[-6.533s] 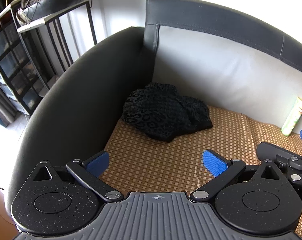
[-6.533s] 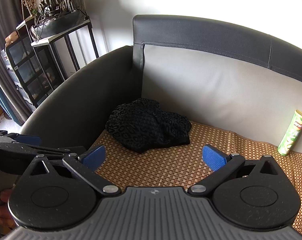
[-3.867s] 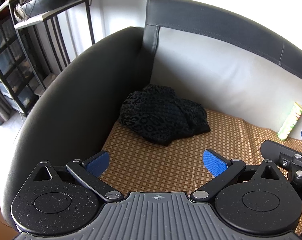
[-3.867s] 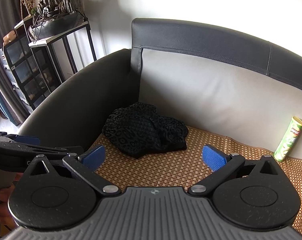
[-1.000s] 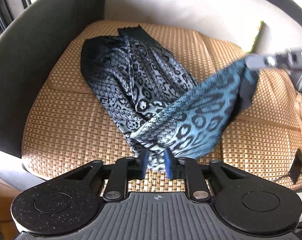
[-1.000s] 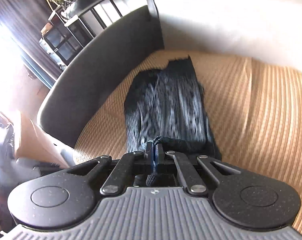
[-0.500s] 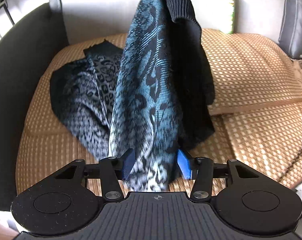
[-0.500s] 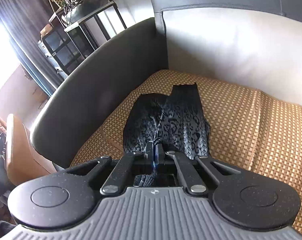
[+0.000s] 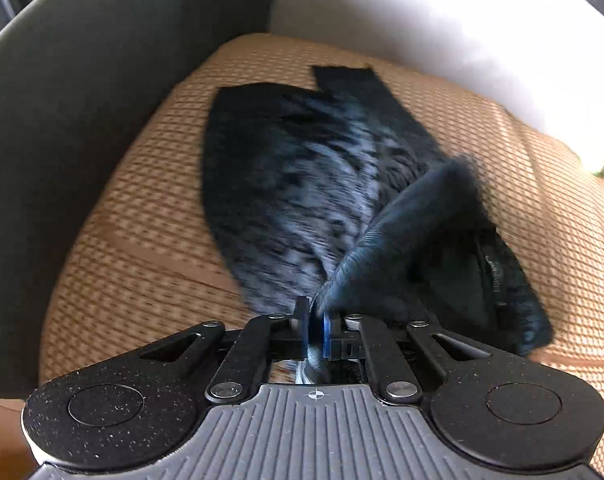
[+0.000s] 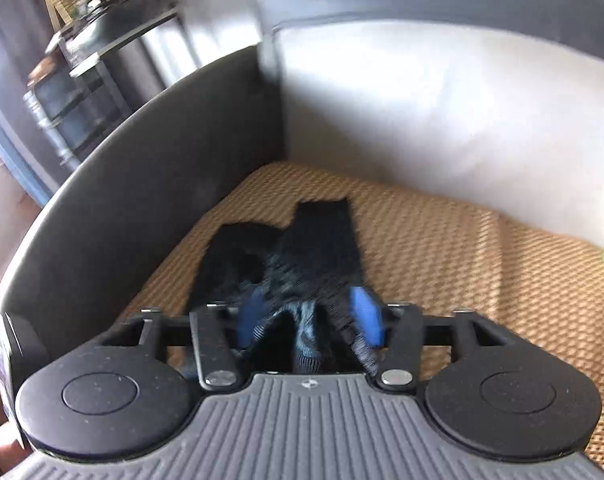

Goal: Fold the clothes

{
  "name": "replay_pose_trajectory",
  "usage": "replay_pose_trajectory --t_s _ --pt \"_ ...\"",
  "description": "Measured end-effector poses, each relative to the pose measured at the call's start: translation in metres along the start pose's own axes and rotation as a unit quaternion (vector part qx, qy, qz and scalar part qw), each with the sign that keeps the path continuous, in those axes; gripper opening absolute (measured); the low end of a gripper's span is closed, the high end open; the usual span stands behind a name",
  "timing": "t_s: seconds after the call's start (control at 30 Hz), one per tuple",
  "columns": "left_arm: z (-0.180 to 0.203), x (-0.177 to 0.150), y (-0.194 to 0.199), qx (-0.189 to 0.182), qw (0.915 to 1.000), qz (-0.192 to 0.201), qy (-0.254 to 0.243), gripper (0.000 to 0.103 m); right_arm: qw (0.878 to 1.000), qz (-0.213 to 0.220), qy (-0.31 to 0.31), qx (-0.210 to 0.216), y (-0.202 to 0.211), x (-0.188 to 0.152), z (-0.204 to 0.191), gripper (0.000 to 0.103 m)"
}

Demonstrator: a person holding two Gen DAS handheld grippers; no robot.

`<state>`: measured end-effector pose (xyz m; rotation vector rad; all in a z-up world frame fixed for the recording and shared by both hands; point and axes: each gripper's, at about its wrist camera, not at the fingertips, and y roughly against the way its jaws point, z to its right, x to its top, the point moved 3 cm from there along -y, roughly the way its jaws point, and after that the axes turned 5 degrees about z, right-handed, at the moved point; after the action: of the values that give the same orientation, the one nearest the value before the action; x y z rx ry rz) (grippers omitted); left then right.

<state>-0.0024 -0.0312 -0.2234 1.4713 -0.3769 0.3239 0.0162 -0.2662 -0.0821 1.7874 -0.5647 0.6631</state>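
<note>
The garment (image 9: 302, 184), a dark knit with a blue-grey leopard pattern, lies on the woven tan seat mat (image 9: 142, 216) of a sofa, stretched lengthwise from the mat's front edge toward the white backrest (image 9: 421, 12). Its far end, a plain black band, points at the backrest; its left edge runs near the sofa's grey armrest (image 9: 82, 92), with a strip of bare mat between.

The left gripper (image 9: 314, 330) is at the garment's near end, by the mat's front edge. Its jaws are closing and nearly together, with a bunched ridge of the fabric pinched between the blue pads (image 9: 325, 330). From that pinch a fold rises and runs off to the right, over a darker part of the garment.

In the right wrist view, the right gripper (image 10: 310, 318) is also at the garment's near end. Its jaws are opening and stand well apart; loose folds of the fabric lie between the pads (image 10: 367, 316), though blur hides whether they touch it.

Beyond the armrest stands a black shelf unit (image 10: 82, 80) with plants on top.
</note>
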Motion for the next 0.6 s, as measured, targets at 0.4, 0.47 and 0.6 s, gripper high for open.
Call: replay_pose_trajectory --t_s 0.4,0.47,0.6 --pt "0.031 -0.013 0.013 -0.04 0.9932 0.011 -0.108 0.052 0.987 -0.122 -0.099 -0.029 -0.004 -0.12 0.033 0.057" --pt "0.043 -0.005 0.006 -0.051 0.991 0.015 -0.122 0.055 0.983 -0.137 -0.12 -0.033 -0.011 -0.143 0.028 0.057" --pt "0.067 0.005 -0.011 -0.077 0.9865 0.006 -0.145 0.056 0.977 -0.156 -0.142 -0.038 -0.027 -0.176 0.021 0.058"
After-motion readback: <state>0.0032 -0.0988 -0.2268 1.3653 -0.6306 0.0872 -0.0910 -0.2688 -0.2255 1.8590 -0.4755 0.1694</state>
